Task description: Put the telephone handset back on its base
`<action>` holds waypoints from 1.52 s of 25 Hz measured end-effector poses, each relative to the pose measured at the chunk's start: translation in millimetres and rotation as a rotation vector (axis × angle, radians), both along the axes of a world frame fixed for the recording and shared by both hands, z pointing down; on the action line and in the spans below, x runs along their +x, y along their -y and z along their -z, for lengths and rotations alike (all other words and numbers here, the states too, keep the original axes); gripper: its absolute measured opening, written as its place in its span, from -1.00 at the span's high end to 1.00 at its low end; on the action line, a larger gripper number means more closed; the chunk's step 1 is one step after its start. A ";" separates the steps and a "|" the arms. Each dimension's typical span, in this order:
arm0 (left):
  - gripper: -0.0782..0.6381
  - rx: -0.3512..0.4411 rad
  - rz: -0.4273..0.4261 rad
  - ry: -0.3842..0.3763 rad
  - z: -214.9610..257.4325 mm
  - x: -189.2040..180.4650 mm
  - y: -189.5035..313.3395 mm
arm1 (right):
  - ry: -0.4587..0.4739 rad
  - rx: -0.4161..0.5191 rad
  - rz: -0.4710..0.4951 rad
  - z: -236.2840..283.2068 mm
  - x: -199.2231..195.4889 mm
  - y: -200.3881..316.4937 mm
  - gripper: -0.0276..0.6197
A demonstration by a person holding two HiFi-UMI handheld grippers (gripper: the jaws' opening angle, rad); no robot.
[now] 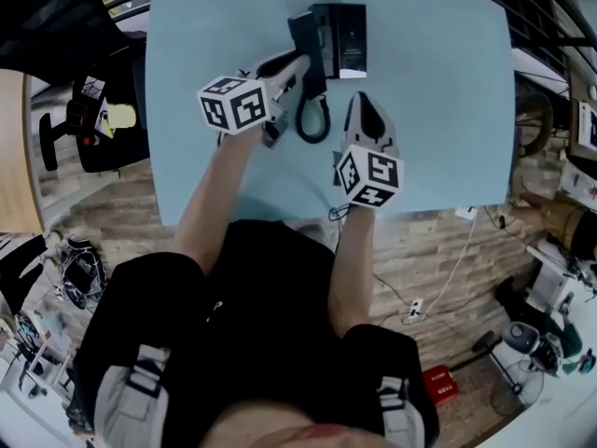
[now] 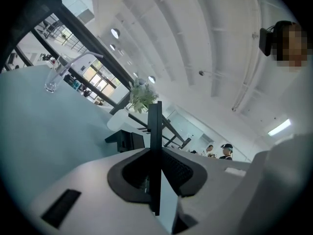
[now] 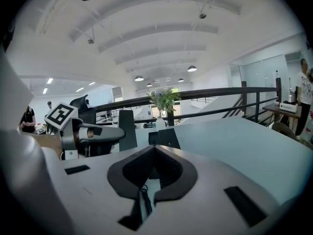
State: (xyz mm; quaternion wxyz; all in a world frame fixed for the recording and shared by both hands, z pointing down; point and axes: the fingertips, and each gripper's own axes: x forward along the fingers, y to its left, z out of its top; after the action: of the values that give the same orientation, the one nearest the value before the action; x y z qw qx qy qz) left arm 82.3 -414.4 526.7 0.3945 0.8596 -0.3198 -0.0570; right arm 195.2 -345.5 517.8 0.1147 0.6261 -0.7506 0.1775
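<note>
The black telephone base (image 1: 343, 37) lies at the far middle of the light blue table (image 1: 438, 110). My left gripper (image 1: 298, 63) is shut on the black handset (image 1: 308, 49), which it holds just left of the base. In the left gripper view the handset (image 2: 155, 126) shows edge-on between the pads, with the base (image 2: 124, 140) behind it. The coiled cord (image 1: 314, 121) loops toward me. My right gripper (image 1: 362, 101) rests to the right of the loop with its pads together; a stretch of cord (image 3: 145, 202) shows through the gap behind them. In the right gripper view the handset (image 3: 128, 129) stands by the base (image 3: 164, 137).
A clear glass (image 2: 54, 80) stands near the table's far left edge, and a plant (image 2: 143, 94) in a white pot sits beyond the base. An office chair (image 1: 93, 124) stands left of the table. A white cable (image 1: 452, 269) runs across the floor at the right.
</note>
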 end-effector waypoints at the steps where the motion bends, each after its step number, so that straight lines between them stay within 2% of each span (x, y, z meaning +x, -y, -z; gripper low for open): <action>1: 0.60 -0.006 -0.007 -0.014 -1.2 3.5 6.1 | 0.000 -0.004 -0.002 -1.7 1.9 0.5 0.94; 6: 0.60 -0.054 -0.028 -0.089 -11.9 18.7 33.8 | 0.003 -0.024 -0.017 -9.8 14.1 1.6 0.94; 13: 0.60 -0.077 -0.118 -0.072 -41.6 37.7 70.6 | 0.008 -0.061 -0.032 -26.9 26.6 4.4 0.94; 18: 0.60 -0.105 -0.170 -0.075 -60.6 47.5 77.4 | 0.009 -0.081 -0.040 -36.5 31.8 7.6 0.94; 22: 0.60 -0.124 -0.185 -0.073 -71.6 55.5 78.4 | 0.008 -0.082 -0.047 -37.2 36.0 10.6 0.94; 26: 0.57 -0.110 -0.177 -0.029 -79.6 55.0 77.6 | 0.006 -0.086 -0.043 -37.1 35.4 10.5 0.94; 28: 0.55 -0.082 -0.175 0.022 -80.9 55.3 78.0 | 0.007 -0.087 -0.040 -37.0 33.6 11.0 0.94; 32: 0.47 -0.011 -0.165 0.295 -98.9 52.3 73.9 | 0.008 -0.080 -0.030 -34.1 28.5 9.1 0.94; 34: 0.46 0.016 -0.156 0.398 -100.9 51.6 72.0 | 0.006 -0.074 -0.026 -30.1 26.4 7.1 0.94; 36: 0.46 0.025 -0.147 0.454 -98.3 51.8 70.8 | 0.003 -0.064 -0.024 -24.2 24.6 4.6 0.94; 38: 0.46 0.013 -0.115 0.464 -94.1 44.9 66.3 | 0.000 -0.056 -0.019 -18.5 21.4 -0.6 0.94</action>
State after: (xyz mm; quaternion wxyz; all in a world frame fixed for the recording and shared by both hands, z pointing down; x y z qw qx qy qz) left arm 127.2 -480.7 620.8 0.3078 0.8689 -0.3519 0.1624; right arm 216.6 -344.8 536.3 0.1305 0.6297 -0.7393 0.1997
